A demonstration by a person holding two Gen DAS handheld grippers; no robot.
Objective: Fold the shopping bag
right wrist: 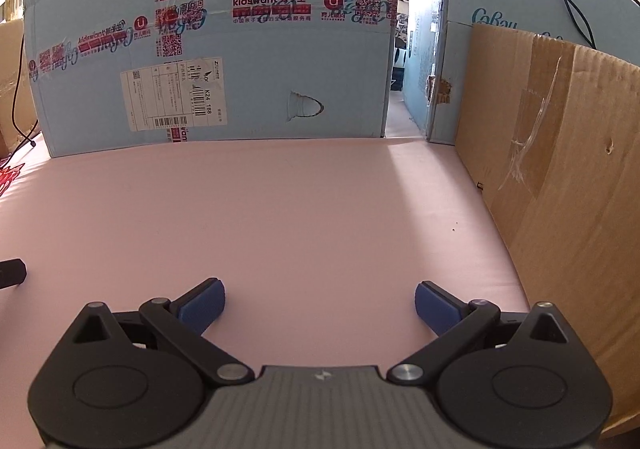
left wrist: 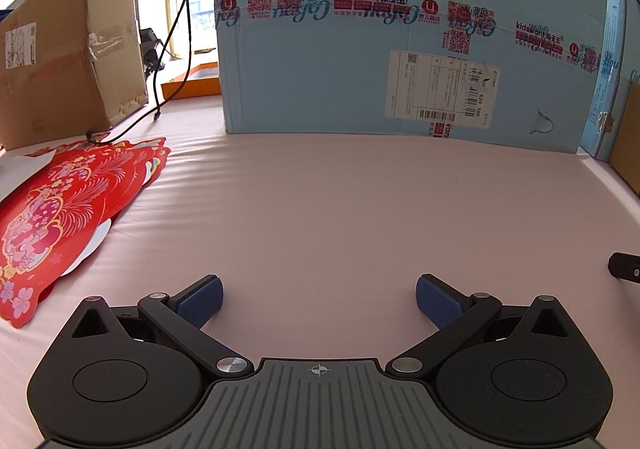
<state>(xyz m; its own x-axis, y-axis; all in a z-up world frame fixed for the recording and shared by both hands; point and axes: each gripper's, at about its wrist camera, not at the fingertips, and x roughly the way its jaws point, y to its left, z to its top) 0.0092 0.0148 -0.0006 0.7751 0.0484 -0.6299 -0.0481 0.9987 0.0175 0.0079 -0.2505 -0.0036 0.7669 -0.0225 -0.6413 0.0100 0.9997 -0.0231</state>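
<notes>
Left wrist view: left gripper [left wrist: 319,299] and right gripper [right wrist: 319,303] gape wide, empty. Red patterned shopping bags [left wrist: 60,217] lie stacked at left; pinching could lift several layers.

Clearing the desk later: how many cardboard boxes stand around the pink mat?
4: brown box back left, big blue box behind, second blue box back right, brown box right. Others may be hidden.
</notes>
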